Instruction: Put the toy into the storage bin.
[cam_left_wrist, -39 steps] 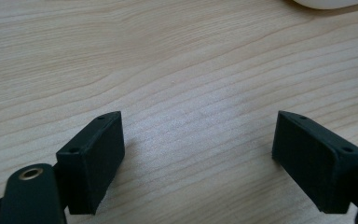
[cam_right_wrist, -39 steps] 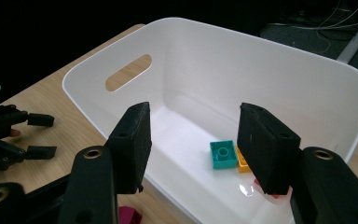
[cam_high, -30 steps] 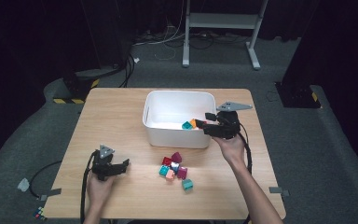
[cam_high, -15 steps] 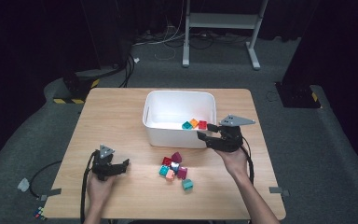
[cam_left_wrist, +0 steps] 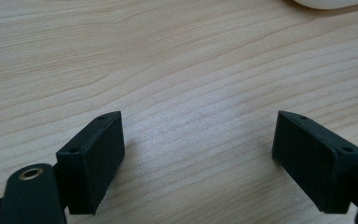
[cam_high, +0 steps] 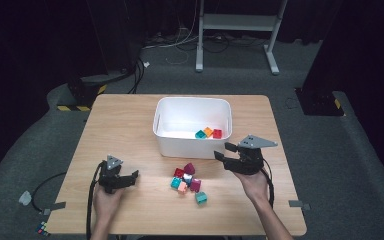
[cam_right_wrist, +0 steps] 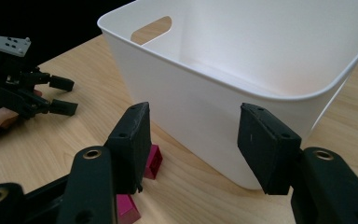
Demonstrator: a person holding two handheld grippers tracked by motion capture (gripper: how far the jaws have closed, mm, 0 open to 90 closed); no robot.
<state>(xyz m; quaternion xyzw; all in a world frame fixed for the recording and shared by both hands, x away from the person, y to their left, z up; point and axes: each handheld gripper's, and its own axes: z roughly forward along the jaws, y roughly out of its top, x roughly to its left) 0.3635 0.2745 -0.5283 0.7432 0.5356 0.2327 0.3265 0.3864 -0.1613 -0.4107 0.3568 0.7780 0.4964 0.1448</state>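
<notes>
The wooden counter [cam_high: 130, 120] carries everything here, and the person works from its near edge. The white bin [cam_high: 192, 126] sits toward the far side, within easy reach of both hands, so blocks can be dropped in without stretching. Three blocks [cam_high: 208, 133], teal, orange and red, lie together by its right wall inside.

The right claw [cam_high: 222, 152] hangs just off the bin's near right corner, tilted toward the loose pile, its jaws spread apart with nothing between them; I judge it is lining up for the next pick. Seen along its own jaws, the bin wall [cam_right_wrist: 205, 107] stands close ahead and a magenta block [cam_right_wrist: 152, 161] peeks out beside the left jaw.

The left claw [cam_high: 131, 177] rests low on the counter near the left corner, well apart from the pile, jaws wide and empty over bare wood [cam_left_wrist: 191, 93], seemingly parked out of the way.

The pile of blocks [cam_high: 187, 181] waits just in front of the bin: magenta, red, teal, pink, with one teal block [cam_high: 200, 197] slightly nearer the person.
</notes>
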